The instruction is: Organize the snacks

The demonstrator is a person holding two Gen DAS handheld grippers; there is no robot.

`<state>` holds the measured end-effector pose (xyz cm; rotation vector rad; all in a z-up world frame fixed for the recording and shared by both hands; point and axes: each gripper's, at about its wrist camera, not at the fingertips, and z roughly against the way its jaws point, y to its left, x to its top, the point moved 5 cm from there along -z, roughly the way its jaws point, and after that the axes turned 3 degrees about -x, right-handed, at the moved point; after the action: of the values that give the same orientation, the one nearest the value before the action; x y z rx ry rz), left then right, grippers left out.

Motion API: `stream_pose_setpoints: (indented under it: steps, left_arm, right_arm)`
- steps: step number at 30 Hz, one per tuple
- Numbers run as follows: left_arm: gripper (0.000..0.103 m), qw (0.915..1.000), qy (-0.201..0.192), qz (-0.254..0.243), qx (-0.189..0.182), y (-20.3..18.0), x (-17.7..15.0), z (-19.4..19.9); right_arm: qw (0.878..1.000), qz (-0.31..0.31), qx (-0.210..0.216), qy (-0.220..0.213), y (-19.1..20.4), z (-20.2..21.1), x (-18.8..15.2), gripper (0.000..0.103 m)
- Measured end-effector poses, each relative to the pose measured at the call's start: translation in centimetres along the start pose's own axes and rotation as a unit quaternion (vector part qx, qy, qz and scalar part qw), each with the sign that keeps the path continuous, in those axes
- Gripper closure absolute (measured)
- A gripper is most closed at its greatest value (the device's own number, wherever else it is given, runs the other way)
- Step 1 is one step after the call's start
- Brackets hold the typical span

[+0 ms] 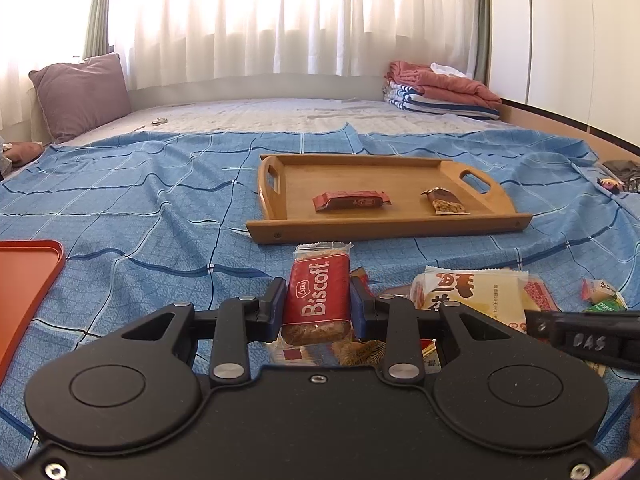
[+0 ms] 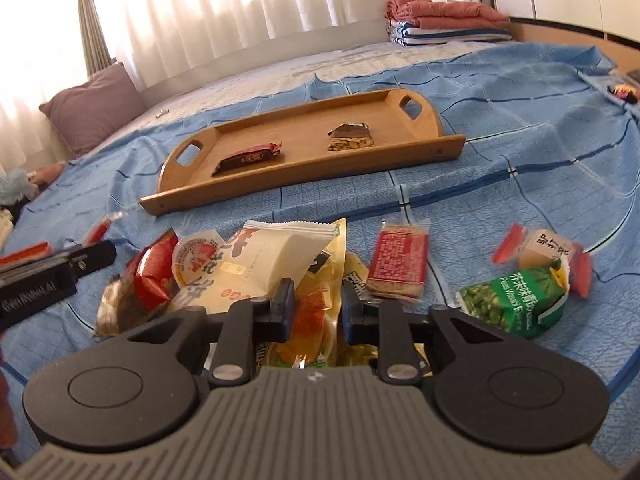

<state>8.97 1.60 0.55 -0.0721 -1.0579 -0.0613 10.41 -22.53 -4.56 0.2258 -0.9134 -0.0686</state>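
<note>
The left gripper (image 1: 318,306) fingers clamp a red biscuit packet (image 1: 316,300). The right gripper (image 2: 316,306) fingers pinch a yellow snack bag (image 2: 316,312) from the heap beneath them. Next, I judge, each needs carrying ahead to the wooden tray (image 2: 304,178).

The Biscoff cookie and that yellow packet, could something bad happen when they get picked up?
Maybe. The left gripper squeezes the Biscoff cookie by its sides, so the biscuit might crack. The right gripper pinches the yellow packet inside a loose snack pile, so neighbours like the white packet could drag along or spill before reaching the wooden tray.
</note>
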Motion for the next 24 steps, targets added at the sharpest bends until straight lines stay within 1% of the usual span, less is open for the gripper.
stream_pose_setpoints:
  steps: [2,4,7,8,11,13,15,20,24]
  left_arm:
    - [0.072,1.0,0.0,0.002,0.001,0.1,0.0,0.0]
    - [0.072,1.0,0.0,0.003,0.003,0.3,0.0,-0.1]
    - [0.072,1.0,0.002,0.008,0.003,0.4,-0.1,-0.2]
    - [0.072,1.0,0.002,0.008,0.002,0.3,-0.1,-0.2]
    - [0.072,1.0,0.002,0.007,0.001,0.3,-0.2,0.0]
    - [0.072,1.0,0.002,0.007,0.0,0.3,-0.3,0.0]
    - [0.072,1.0,0.001,0.008,-0.001,0.3,-0.2,0.1]
    - [0.072,0.9999,-0.003,0.01,0.001,0.6,0.0,0.2]
    - [0.072,0.9999,-0.005,0.013,-0.001,0.9,0.4,0.0]
  right_arm:
    - [1.0,0.0,0.011,-0.02,0.3,1.2,0.4,0.09]
    - [0.999,0.021,0.024,-0.031,1.2,2.1,0.6,0.089]
    - [0.998,0.051,0.011,-0.028,2.3,1.7,0.2,0.09]
    - [0.998,0.051,0.006,-0.026,2.4,1.4,0.1,0.088]
    - [0.999,0.038,0.017,-0.015,2.5,0.3,0.1,0.088]
    - [0.999,0.03,0.025,0.003,2.6,-0.8,-0.1,0.088]
    - [0.999,0.021,0.024,0.015,2.7,-1.7,-0.7,0.09]
    - [1.0,0.009,0.023,-0.005,2.5,-0.4,-0.4,0.095]
    - [1.0,0.004,0.015,-0.025,1.5,1.1,1.0,0.096]
